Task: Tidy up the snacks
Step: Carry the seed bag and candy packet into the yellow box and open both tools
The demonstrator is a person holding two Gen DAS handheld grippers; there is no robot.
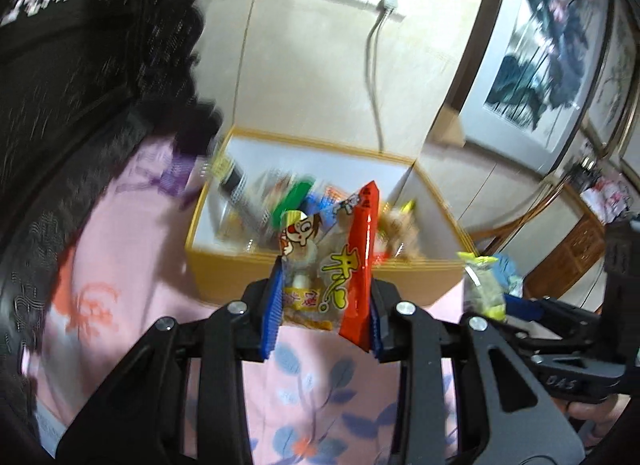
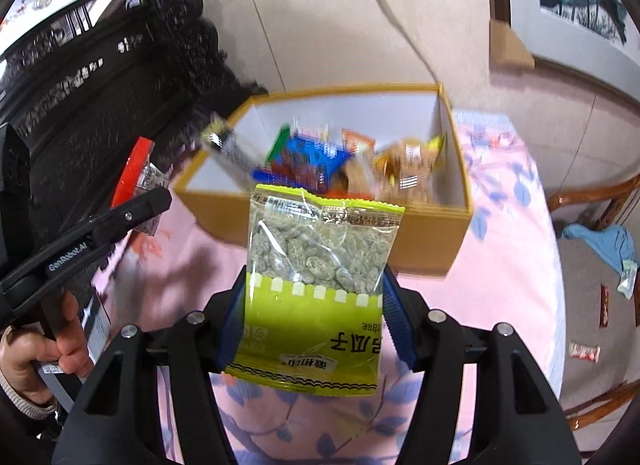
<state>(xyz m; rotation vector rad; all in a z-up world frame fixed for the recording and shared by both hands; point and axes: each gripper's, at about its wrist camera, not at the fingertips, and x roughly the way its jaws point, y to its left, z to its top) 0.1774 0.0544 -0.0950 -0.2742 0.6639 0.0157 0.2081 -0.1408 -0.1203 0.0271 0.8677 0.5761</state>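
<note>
The packets heaped in the box (image 1: 224, 271) are smeared by motion blur in both wrist views, so their printing cannot be read; the dark carved furniture (image 1: 60, 65) at the left is streaked too, and the frame cuts it off. The red packet (image 1: 360, 265) and the cartoon packet (image 1: 298, 273) have their lower ends hidden behind the blue pads (image 1: 271, 313); the lower sides of the seed packet (image 2: 320, 285) are likewise covered.

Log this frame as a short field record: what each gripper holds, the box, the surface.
left gripper: shut on red snack packet plus a cartoon-print packet
right gripper: shut on green seed packet
box: open, partly filled with snacks
surface: pink floral tablecloth
floor: stray wrappers lying there
</note>
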